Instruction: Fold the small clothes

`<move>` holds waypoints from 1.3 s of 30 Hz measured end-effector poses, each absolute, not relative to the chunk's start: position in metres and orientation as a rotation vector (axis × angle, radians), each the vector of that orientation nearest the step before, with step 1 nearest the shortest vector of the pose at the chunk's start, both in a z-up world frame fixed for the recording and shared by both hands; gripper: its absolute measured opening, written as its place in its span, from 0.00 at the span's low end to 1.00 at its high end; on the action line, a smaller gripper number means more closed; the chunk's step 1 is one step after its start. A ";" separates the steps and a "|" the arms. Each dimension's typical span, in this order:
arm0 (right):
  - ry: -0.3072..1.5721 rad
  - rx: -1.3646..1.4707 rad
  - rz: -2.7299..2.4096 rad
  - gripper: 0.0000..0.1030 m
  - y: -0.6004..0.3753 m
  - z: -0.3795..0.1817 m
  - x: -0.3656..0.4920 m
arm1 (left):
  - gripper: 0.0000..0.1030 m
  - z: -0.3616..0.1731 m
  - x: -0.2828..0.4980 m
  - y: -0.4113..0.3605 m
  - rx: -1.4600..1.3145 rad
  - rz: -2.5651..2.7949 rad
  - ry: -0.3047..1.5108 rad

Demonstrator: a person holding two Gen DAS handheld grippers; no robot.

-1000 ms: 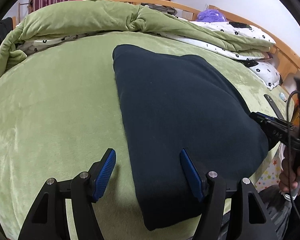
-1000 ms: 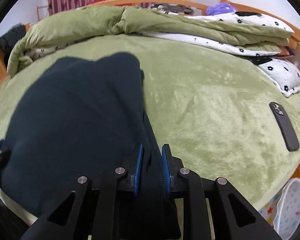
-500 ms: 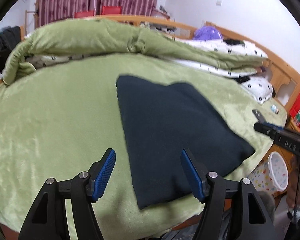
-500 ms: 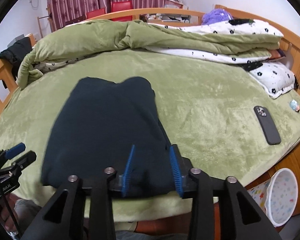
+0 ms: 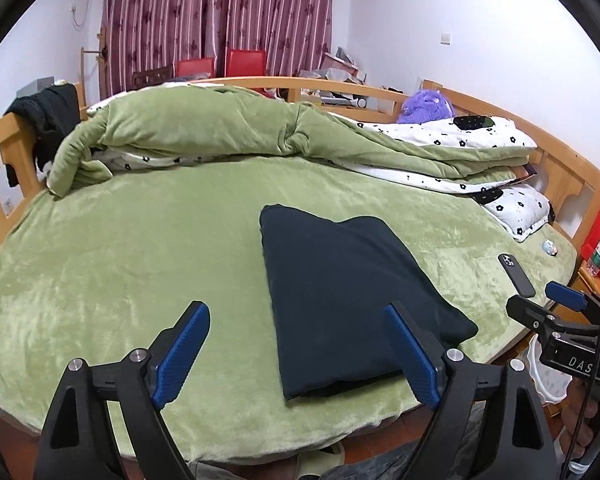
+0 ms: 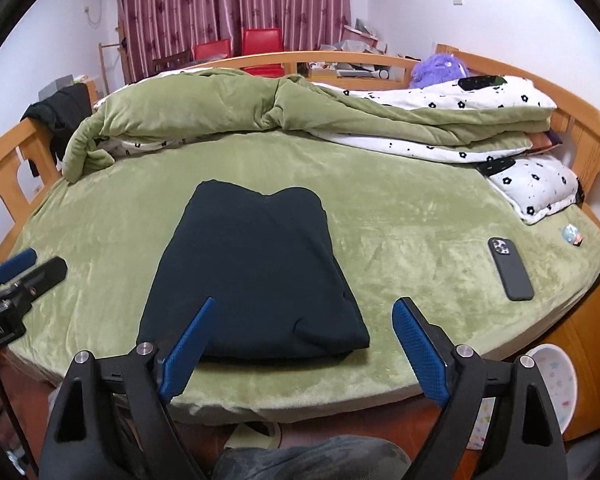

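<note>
A folded dark navy garment (image 5: pixel 340 292) lies flat on the green bed cover, near the front edge; it also shows in the right wrist view (image 6: pixel 256 272). My left gripper (image 5: pixel 296 356) is open and empty, held back above the bed's front edge, left of the garment's near end. My right gripper (image 6: pixel 302 344) is open and empty, pulled back from the garment's near right corner. The right gripper's tip shows in the left wrist view (image 5: pixel 556 304), the left gripper's tip in the right wrist view (image 6: pixel 24 268).
A black phone (image 6: pixel 510 268) lies on the green cover (image 6: pixel 400 220) right of the garment. A rolled green quilt (image 6: pixel 220 108) and flowered pillows (image 6: pixel 540 188) lie at the back. A wooden bed rail (image 6: pixel 300 58) rings the bed. A white bin (image 6: pixel 552 380) stands on the floor.
My right gripper has let go of the garment and opened wide. Both grippers have drawn back and up from the bed; the garment stays folded where it lay.
</note>
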State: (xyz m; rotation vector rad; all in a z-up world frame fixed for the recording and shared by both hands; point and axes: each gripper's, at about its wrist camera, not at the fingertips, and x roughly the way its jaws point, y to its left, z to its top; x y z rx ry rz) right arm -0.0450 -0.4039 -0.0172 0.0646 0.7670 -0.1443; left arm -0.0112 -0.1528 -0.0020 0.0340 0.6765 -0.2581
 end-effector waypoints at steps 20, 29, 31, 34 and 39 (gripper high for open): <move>0.747 0.057 -0.149 0.86 -0.404 -0.006 -0.076 | 0.86 0.008 -0.041 -0.159 0.057 -0.238 0.648; 0.748 0.061 -0.153 0.86 -0.403 -0.004 -0.077 | 0.86 0.009 -0.042 -0.156 0.049 -0.238 0.648; 0.749 0.060 -0.151 0.86 -0.404 -0.005 -0.077 | 0.86 0.009 -0.042 -0.156 0.048 -0.239 0.650; 0.749 0.062 -0.151 0.86 -0.404 -0.005 -0.077 | 0.86 0.009 -0.042 -0.155 0.047 -0.236 0.648; 0.751 0.062 -0.152 0.86 -0.405 -0.004 -0.076 | 0.86 0.011 -0.044 -0.152 0.041 -0.236 0.646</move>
